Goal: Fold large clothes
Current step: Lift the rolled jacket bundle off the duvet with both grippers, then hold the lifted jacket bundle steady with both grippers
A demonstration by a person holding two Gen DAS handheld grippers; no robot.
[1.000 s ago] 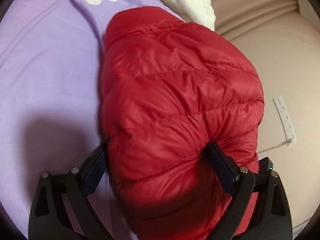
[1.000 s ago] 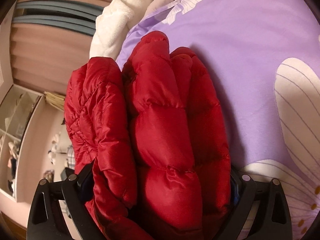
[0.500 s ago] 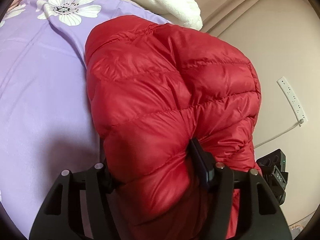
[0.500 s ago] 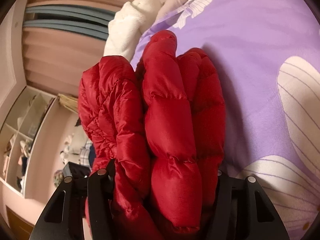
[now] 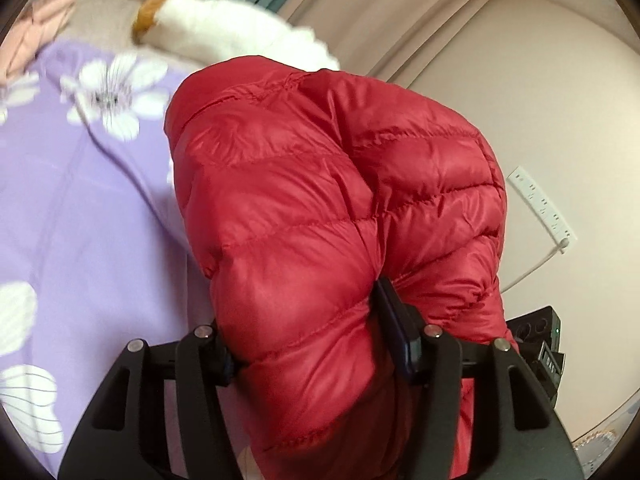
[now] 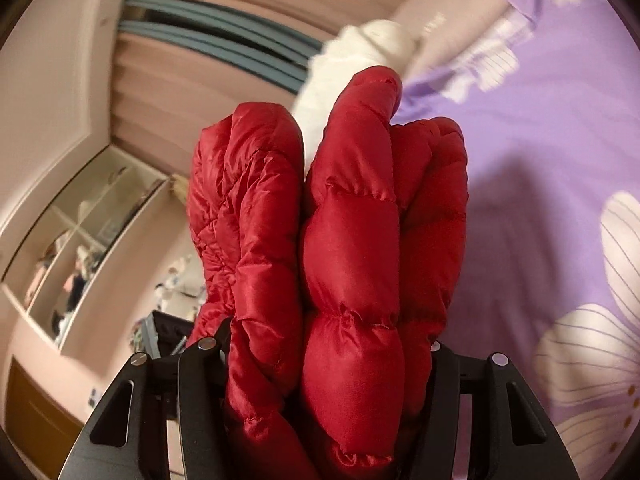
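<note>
A red quilted puffer jacket, folded into a thick bundle, fills both views. My left gripper is shut on its near end, with the jacket bulging out between the fingers. My right gripper is shut on the stacked layers of the same jacket, seen edge-on. The bundle is held above the purple flowered bedsheet, with its far end near the bed's edge. The fingertips are mostly buried in the fabric.
A white fluffy garment lies at the head of the bed, also in the right wrist view. A power strip hangs on the beige wall at right. Curtains and a shelf unit stand beyond the bed.
Both grippers have closed tighter on the jacket and lifted it; the views have tilted up, showing more of the wall, curtains and white garment.
</note>
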